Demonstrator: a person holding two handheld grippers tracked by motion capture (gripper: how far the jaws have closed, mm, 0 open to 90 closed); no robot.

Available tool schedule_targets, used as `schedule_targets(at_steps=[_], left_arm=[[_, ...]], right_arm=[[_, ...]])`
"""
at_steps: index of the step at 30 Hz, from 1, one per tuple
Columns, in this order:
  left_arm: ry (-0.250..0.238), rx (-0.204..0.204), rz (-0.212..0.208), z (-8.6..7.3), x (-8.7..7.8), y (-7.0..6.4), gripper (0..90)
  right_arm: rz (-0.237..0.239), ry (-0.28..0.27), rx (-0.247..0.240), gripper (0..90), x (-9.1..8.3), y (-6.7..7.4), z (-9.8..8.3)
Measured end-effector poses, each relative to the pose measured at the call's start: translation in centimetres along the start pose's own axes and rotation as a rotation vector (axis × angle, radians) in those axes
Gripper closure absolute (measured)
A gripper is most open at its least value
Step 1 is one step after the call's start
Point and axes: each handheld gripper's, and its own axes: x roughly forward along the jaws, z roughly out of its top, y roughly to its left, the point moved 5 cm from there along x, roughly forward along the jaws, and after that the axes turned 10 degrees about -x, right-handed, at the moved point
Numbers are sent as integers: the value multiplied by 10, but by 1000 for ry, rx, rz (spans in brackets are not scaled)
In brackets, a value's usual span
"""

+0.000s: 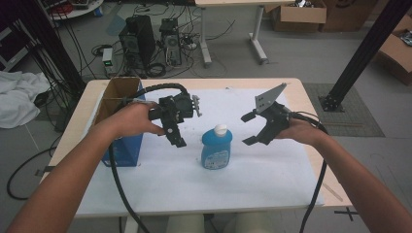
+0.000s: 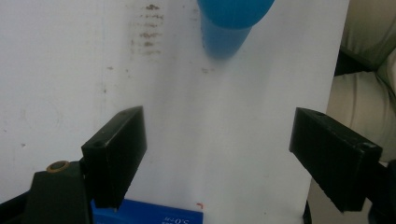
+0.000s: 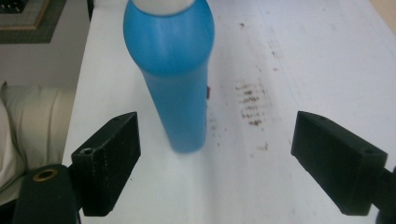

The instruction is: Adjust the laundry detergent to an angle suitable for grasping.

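Probably light, smooth, slippery: upright blue plastic bottle with white cap (image 1: 216,148), best pinched mid-body between both spread, empty hand-held grippers (image 1: 178,127) (image 1: 251,128).

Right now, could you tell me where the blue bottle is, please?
In the high view, the blue bottle stands upright mid-table on the white sheet, between the left claw and the right claw, touching neither.

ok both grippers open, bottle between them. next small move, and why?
Probably ease the right gripper in toward the blue bottle. The bottle stands upright and untouched on the white sheet, and in the right gripper view it already sits between that gripper's open jaws; the left gripper hovers off to its other side.
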Motion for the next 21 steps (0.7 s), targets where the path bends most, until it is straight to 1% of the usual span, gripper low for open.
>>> schedule_targets(at_steps=[6, 14, 17, 21], left_arm=[[-2, -5, 5, 0, -2, 1, 195], [0, -2, 6, 3, -2, 1, 195], [-5, -2, 5, 5, -3, 1, 195], [-5, -5, 5, 6, -3, 2, 195]], right_arm=[[-26, 77, 51, 156, -23, -8, -13], [-99, 155, 97, 156, -60, -22, -28], [-123, 195, 113, 156, -69, -29, -35], [-140, 239, 135, 158, -76, -35, -42]])
